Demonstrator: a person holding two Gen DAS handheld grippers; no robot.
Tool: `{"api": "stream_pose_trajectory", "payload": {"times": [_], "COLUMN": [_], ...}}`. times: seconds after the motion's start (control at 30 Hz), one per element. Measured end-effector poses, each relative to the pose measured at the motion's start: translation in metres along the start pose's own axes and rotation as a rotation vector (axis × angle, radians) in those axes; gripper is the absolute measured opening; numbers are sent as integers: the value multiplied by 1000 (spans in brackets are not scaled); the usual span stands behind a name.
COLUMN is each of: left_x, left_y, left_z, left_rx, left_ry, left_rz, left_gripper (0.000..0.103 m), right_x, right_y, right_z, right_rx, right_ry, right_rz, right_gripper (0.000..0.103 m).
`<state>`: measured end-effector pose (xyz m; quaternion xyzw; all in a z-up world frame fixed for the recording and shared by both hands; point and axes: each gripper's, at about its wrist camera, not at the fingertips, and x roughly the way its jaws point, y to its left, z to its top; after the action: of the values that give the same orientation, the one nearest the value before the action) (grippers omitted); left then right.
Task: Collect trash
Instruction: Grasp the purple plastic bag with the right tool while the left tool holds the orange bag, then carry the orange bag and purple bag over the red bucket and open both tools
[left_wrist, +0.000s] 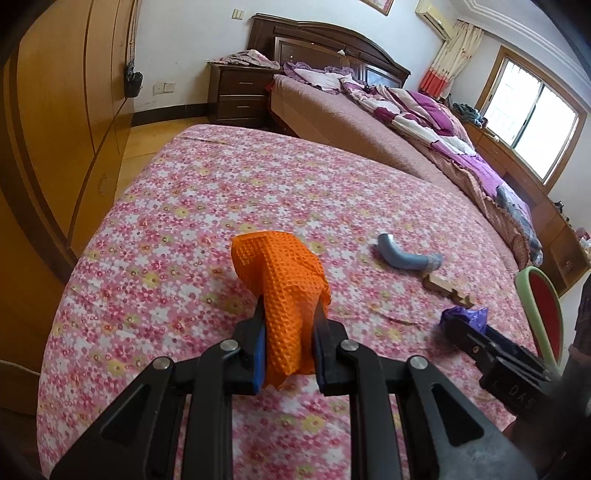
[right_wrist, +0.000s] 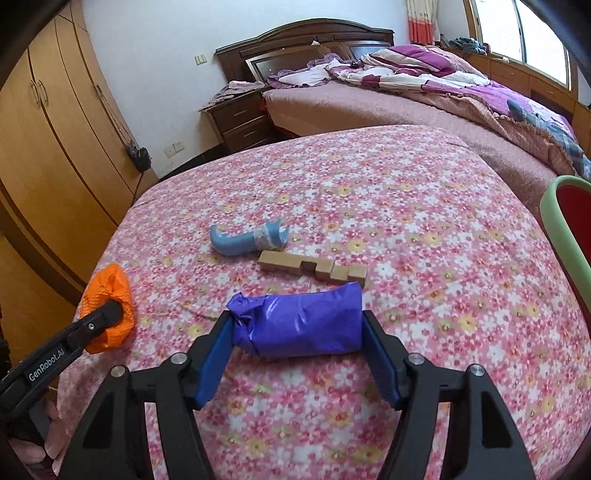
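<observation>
The left gripper (left_wrist: 288, 325) has its jaws drawn close together and clamped on an orange waffle-textured cloth wad (left_wrist: 284, 288). The wad stands up between the blue pads and bulges above them; its lower end hangs out below the pads. In the right wrist view the same gripper (right_wrist: 114, 314) appears at the left edge, holding the orange wad (right_wrist: 110, 299) near the left border of the flower-print worktop cover (right_wrist: 424, 206).

The right gripper (right_wrist: 297, 332) has its jaws set roughly halfway open, one on each side of a crumpled purple wrapper (right_wrist: 299, 321). The wrapper lies lengthwise across the gap, resting on the cover. The left pad meets the twisted end of the wrapper; the right pad stands at the other end, and contact there cannot be confirmed. In the left wrist view this gripper (left_wrist: 461, 325) enters from the right with the purple wrapper (left_wrist: 465, 314) at its tip.

Beyond the wrapper, a notched wooden block strip (right_wrist: 314, 267) lies flat on the cover, its right end just beside the wrapper's far edge. A bent blue-grey tube piece (right_wrist: 247, 240) lies just behind the block strip.

A bed (right_wrist: 369, 107) with a purple quilt stands behind the worktop. A green-rimmed red chair back (right_wrist: 569, 229) shows at the right edge.
</observation>
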<state>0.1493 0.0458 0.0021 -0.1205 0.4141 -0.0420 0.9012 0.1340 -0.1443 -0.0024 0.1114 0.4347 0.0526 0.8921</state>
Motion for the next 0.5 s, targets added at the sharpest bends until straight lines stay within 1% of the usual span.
{"api": "stream_pose_trajectory", "payload": {"times": [0.1, 0.23, 0.5], "left_x": [-9, -21, -45], "left_y": [-5, -13, -30], "left_z": [-2, -4, -11], "left_rx": [1, 11, 27], "left_ry": [-7, -16, -32], "left_rz": [-17, -36, -82], "left_gripper": [20, 20, 20], "right_x": [-11, -33, -72], "right_y": [0, -2, -15], "right_z": [-4, -6, -8], "right_rx": [5, 19, 47], "right_ry": [-11, -51, -118], "right_rz": [22, 43, 59], "right_gripper": [69, 69, 69]}}
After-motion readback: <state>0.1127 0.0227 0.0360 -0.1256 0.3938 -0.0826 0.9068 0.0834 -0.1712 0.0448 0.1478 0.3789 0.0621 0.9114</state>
